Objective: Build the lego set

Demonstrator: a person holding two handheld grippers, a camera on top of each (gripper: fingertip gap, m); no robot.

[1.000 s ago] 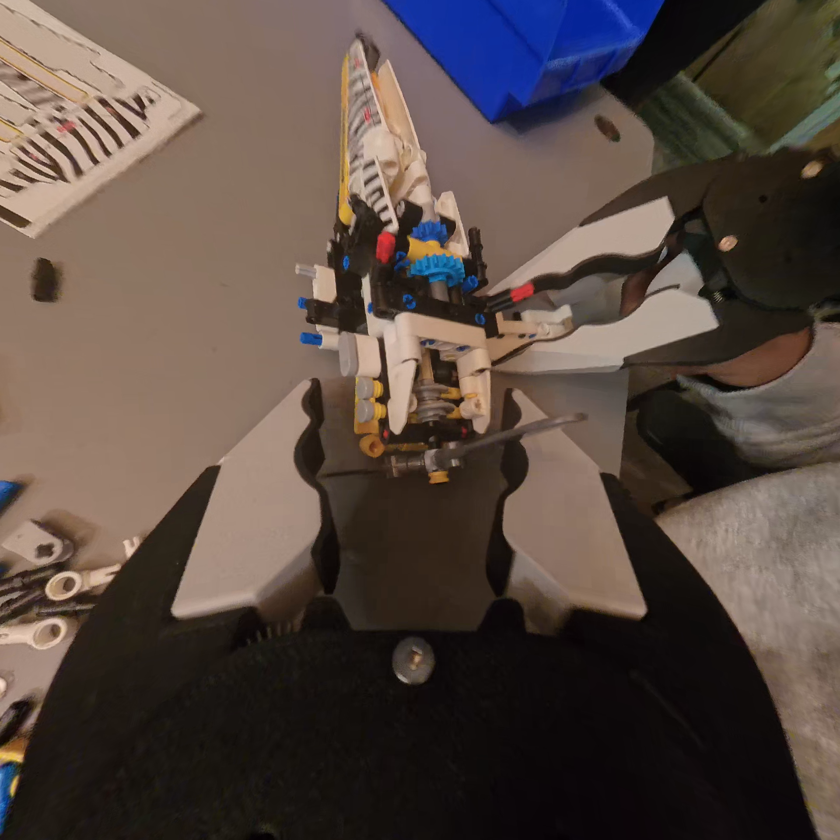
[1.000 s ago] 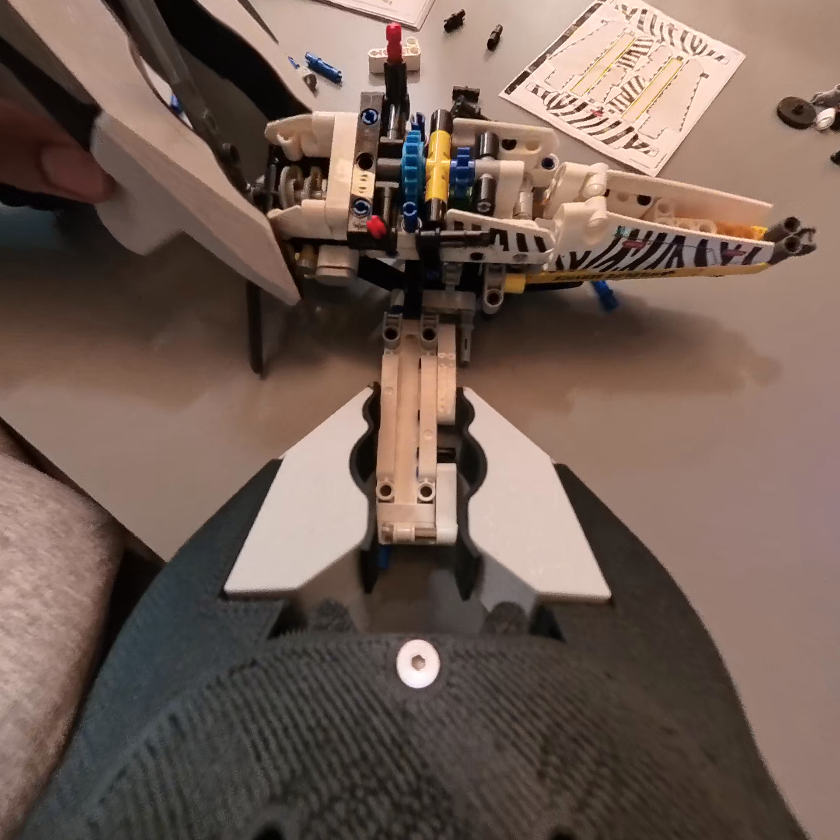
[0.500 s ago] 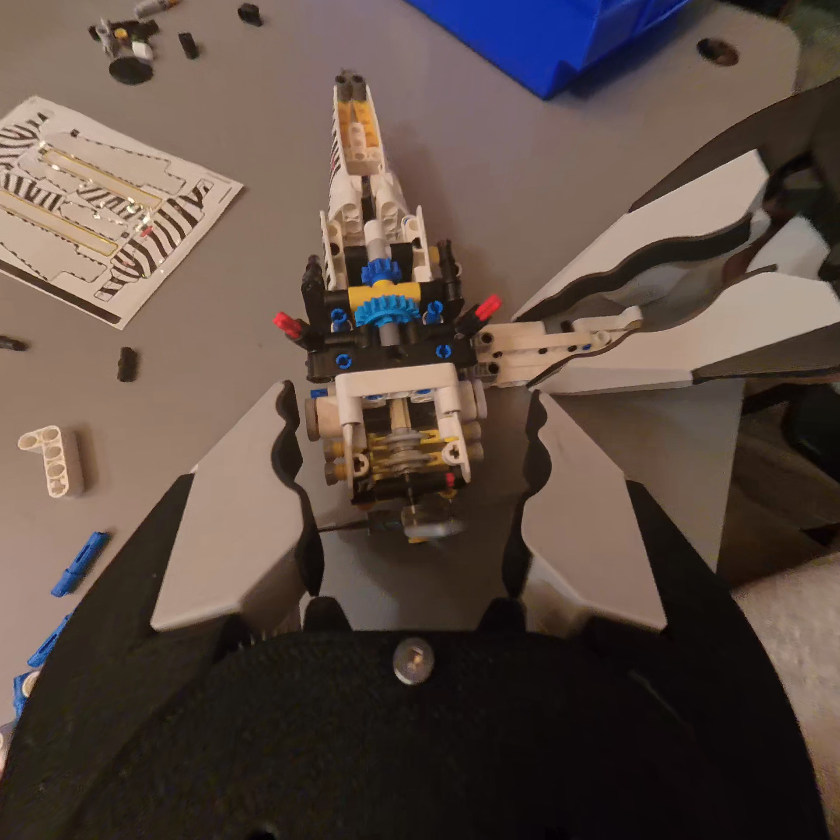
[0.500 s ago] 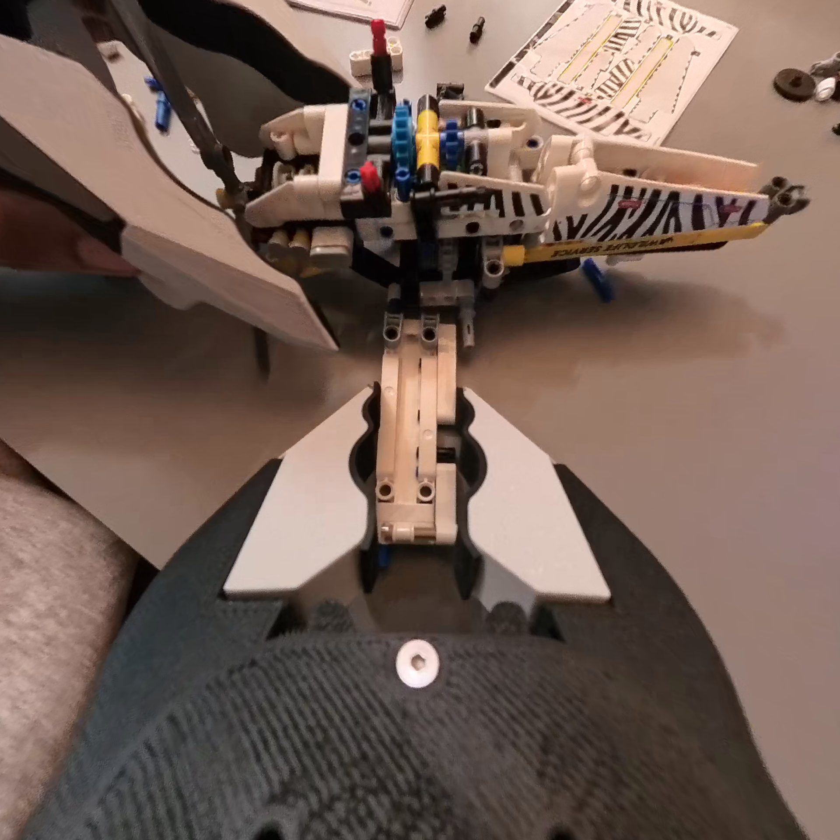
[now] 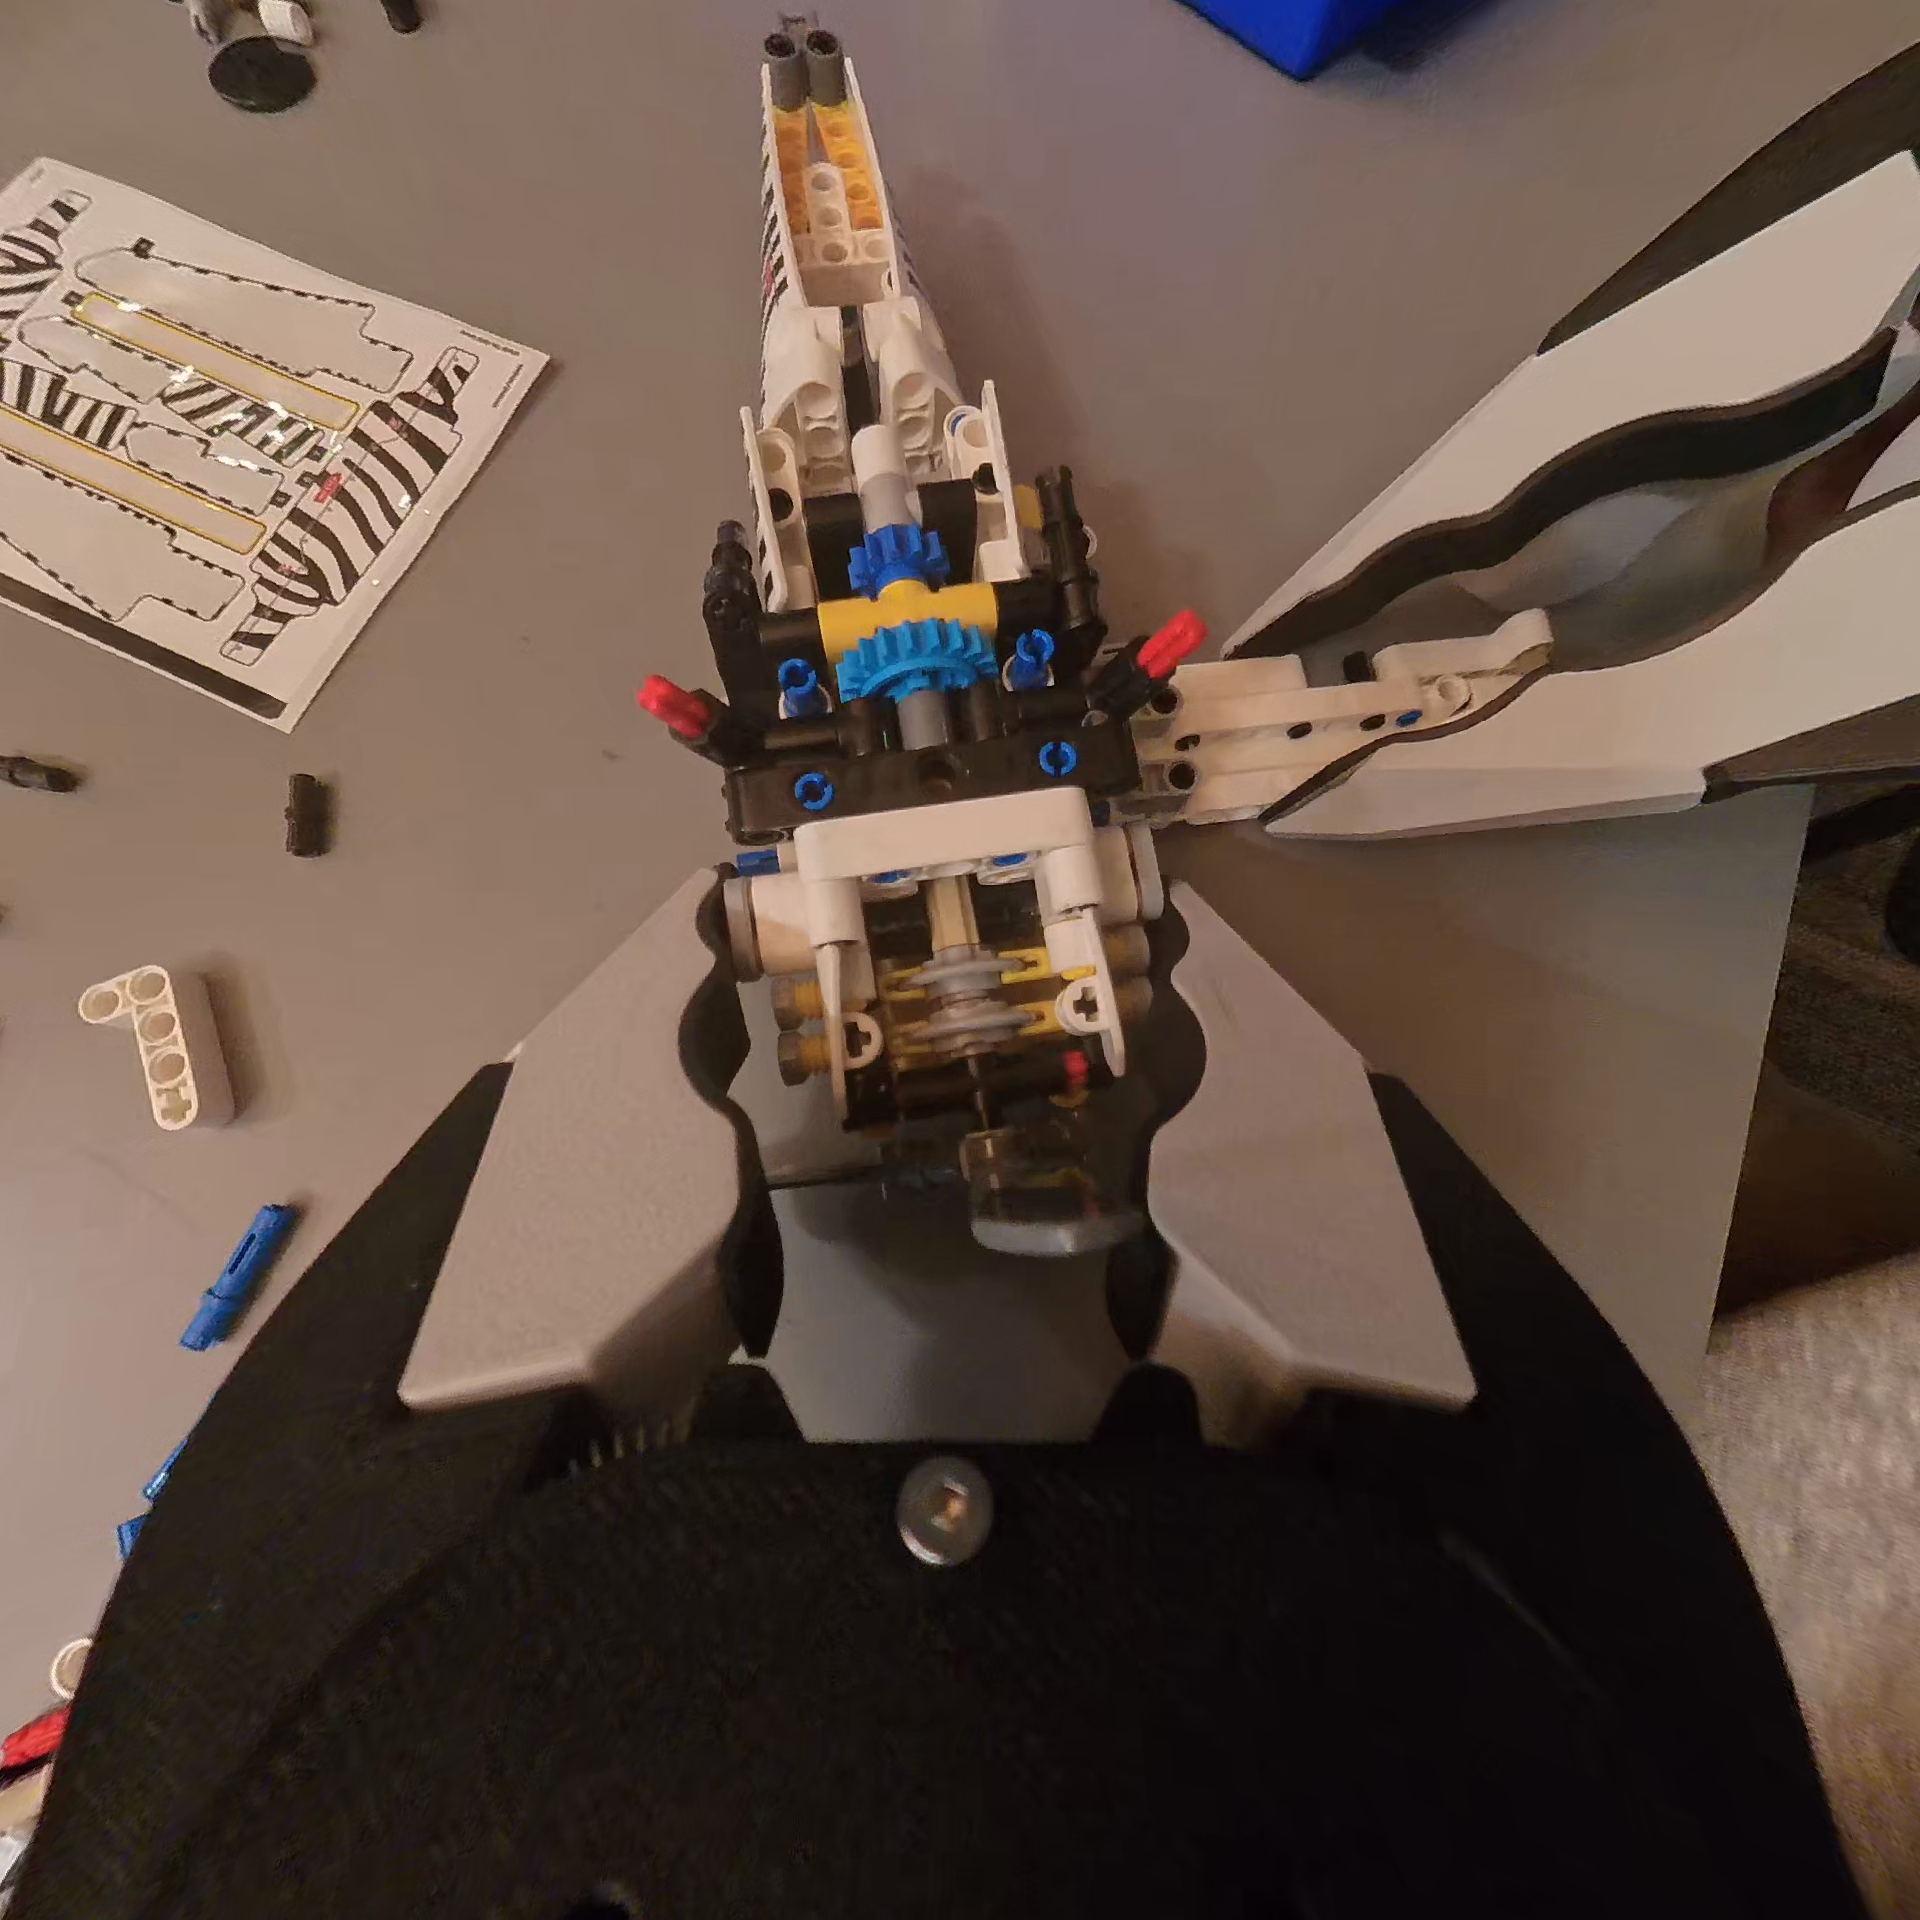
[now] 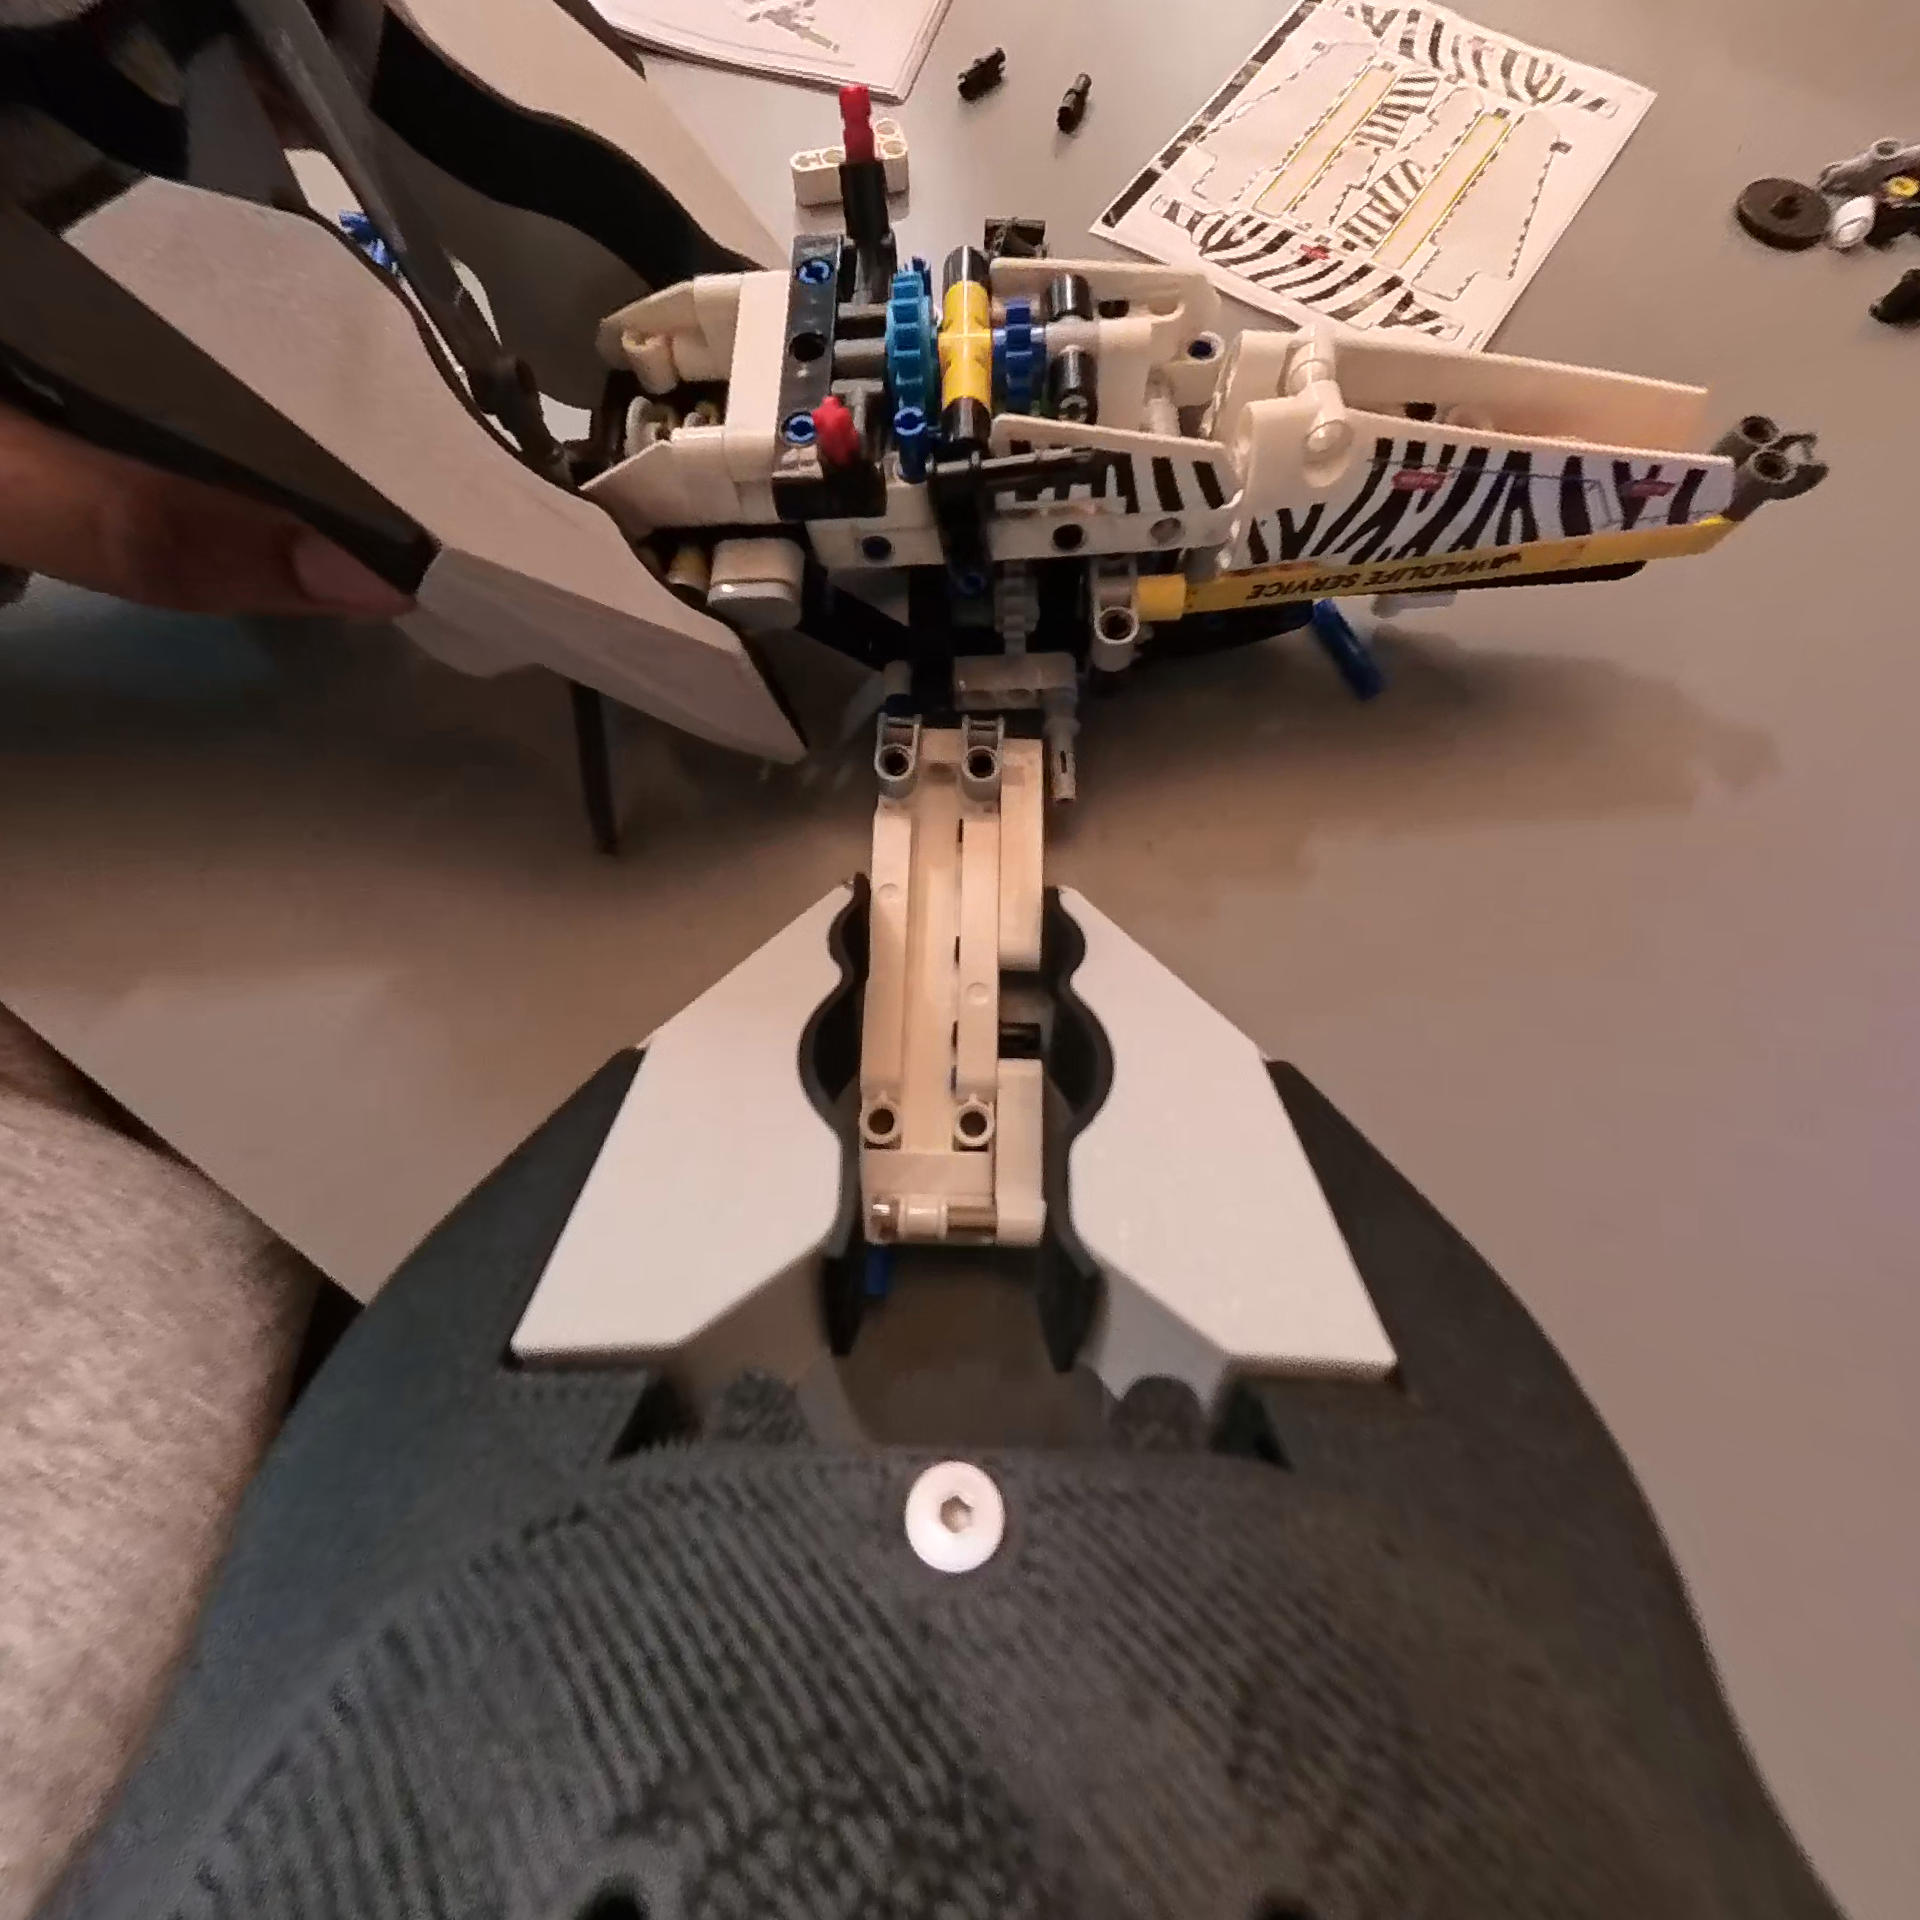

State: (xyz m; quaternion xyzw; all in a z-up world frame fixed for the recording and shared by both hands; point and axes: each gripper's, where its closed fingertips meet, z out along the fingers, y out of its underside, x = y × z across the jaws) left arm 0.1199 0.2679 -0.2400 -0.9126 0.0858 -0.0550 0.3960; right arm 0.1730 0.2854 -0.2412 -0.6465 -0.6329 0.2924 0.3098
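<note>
My right gripper (image 6: 956, 997) jaws clamp the lego model's (image 5: 914, 727) white side arm (image 6: 951, 987); left gripper (image 5: 940, 1029) jaws straddle its near end, contact unclear; its long axis runs to the frame's top.

Your grey desk (image 5: 520, 831) carries a zebra-striped sticker sheet (image 5: 208, 416), a white angled beam (image 5: 161, 1044), a blue pin (image 5: 237, 1276) and a black pin (image 5: 307, 814).

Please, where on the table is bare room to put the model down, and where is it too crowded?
Free: the grey table to the right of the right tongs, below the model's striped tail. Also a strip between the sticker sheet and the tail. Crowded: the left side by the white beam, blue pin and black pins.
</note>
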